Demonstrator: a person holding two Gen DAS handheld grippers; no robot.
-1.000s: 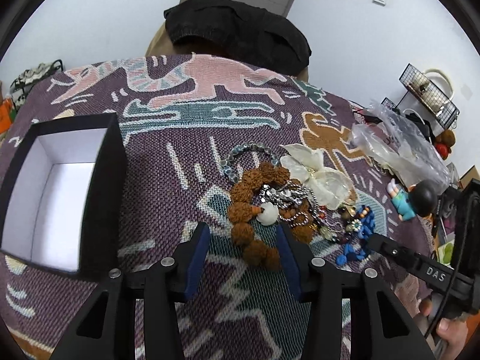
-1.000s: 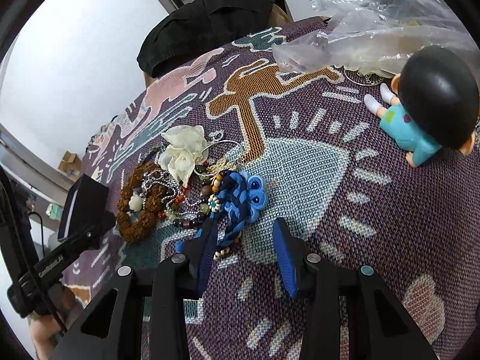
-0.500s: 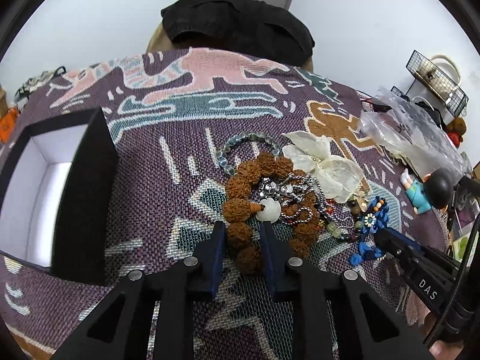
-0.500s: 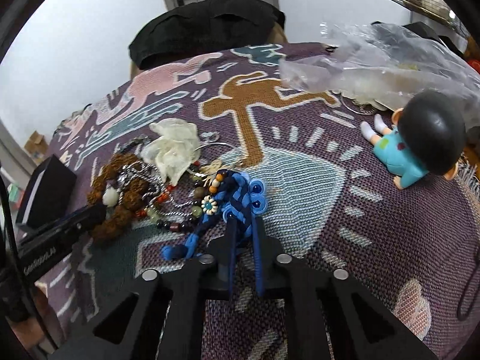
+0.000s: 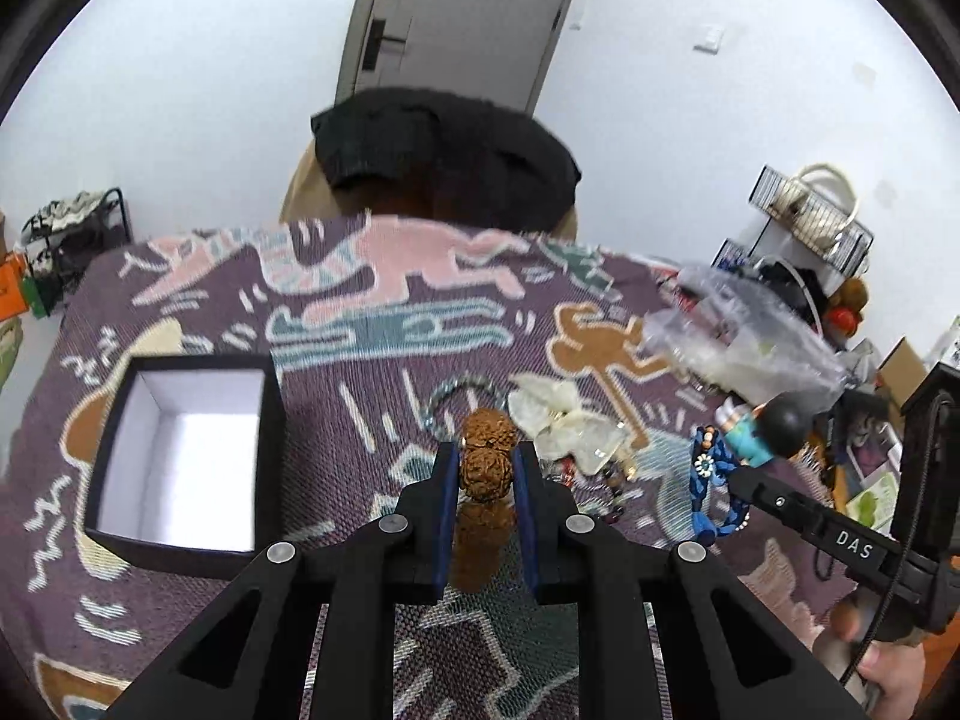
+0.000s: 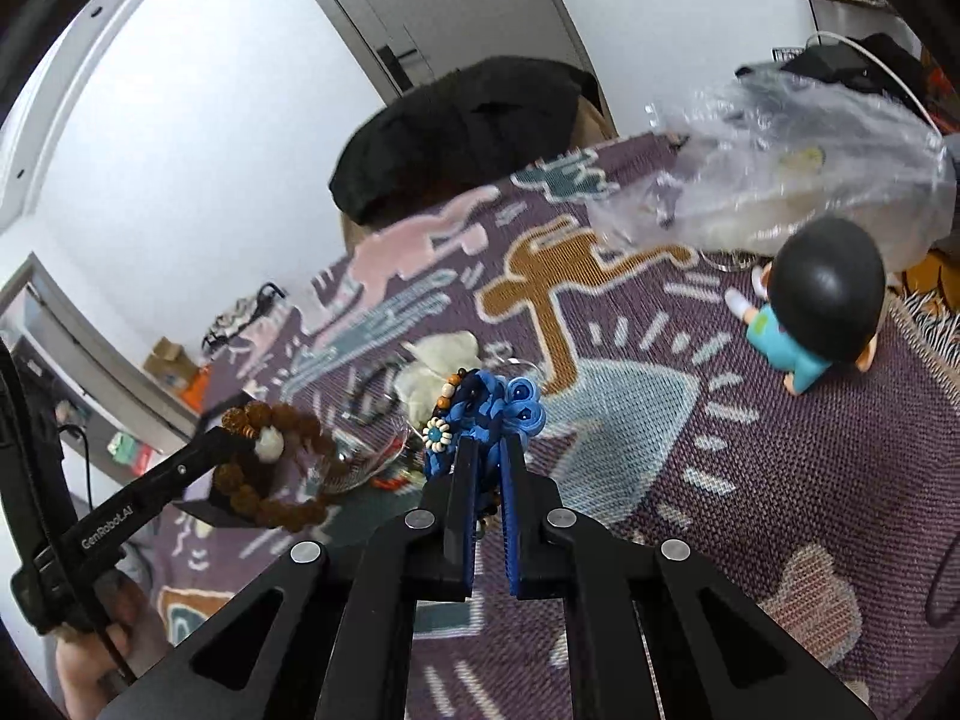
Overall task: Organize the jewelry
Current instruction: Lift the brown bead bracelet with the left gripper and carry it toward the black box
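My left gripper [image 5: 485, 457] is shut on a bracelet of large brown seed beads [image 5: 486, 468] and holds it lifted above the patterned cloth; the bracelet also shows hanging in the right wrist view [image 6: 270, 468]. My right gripper [image 6: 487, 450] is shut on a blue knotted cord ornament [image 6: 498, 414] and holds it raised; the ornament also shows in the left wrist view [image 5: 708, 480]. An open black box with a white inside [image 5: 186, 450] stands to the left of my left gripper. A white fabric flower [image 5: 564, 426], a grey bead bracelet [image 5: 450, 402] and small beaded strands lie on the cloth.
A patterned purple cloth [image 5: 372, 312] covers the table. A figurine with a black head [image 6: 822, 306] and a clear plastic bag [image 6: 798, 180] lie at the right. A chair with a black garment [image 5: 444, 156] stands behind the table. Wire racks [image 5: 810, 216] stand at far right.
Both grippers closed on their items and lifted them off the cloth: the left took the brown bead bracelet, the right took the blue cord ornament. Both views rose and pulled back.
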